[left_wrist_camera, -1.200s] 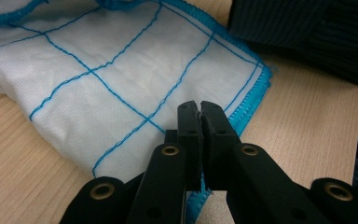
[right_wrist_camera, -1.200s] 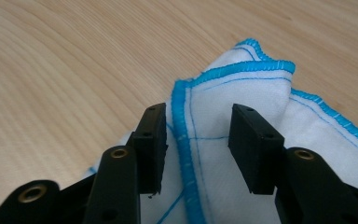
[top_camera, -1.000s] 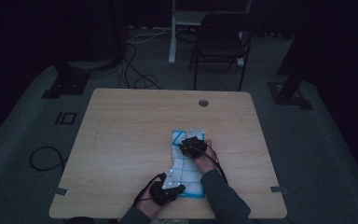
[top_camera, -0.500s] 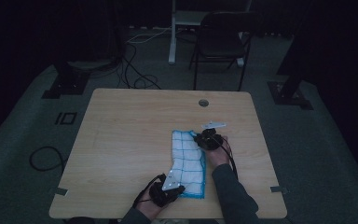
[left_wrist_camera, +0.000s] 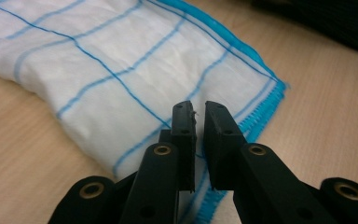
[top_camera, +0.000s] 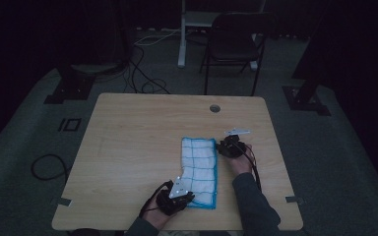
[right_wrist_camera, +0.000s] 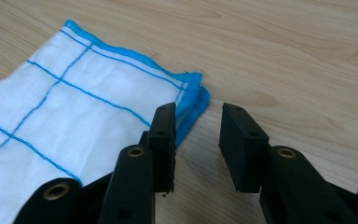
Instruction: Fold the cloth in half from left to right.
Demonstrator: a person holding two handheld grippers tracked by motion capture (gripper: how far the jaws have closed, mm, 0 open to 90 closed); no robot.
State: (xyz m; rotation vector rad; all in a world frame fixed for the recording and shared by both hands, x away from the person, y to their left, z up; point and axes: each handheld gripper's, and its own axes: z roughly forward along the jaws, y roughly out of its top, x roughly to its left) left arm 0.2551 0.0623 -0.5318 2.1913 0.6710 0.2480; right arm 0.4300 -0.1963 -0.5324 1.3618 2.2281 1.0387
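- High view: our cloth (top_camera: 199, 169) lies lengthwise, running away from us.
- Left gripper (top_camera: 176, 200) pinches its near corner (jaws nearly closed).
- Right gripper (top_camera: 231, 147), jaws apart and empty, sits beside the far corner.

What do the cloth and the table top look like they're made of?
The cloth looks like thin woven cotton, matte white with a blue grid and a stitched blue edge; fine weave, soft creases and a frayed thread show in the left gripper view. The table looks like light wood or a wood-look laminate, smooth with low sheen; grain lines and a knot show, but which of the two I cannot tell.
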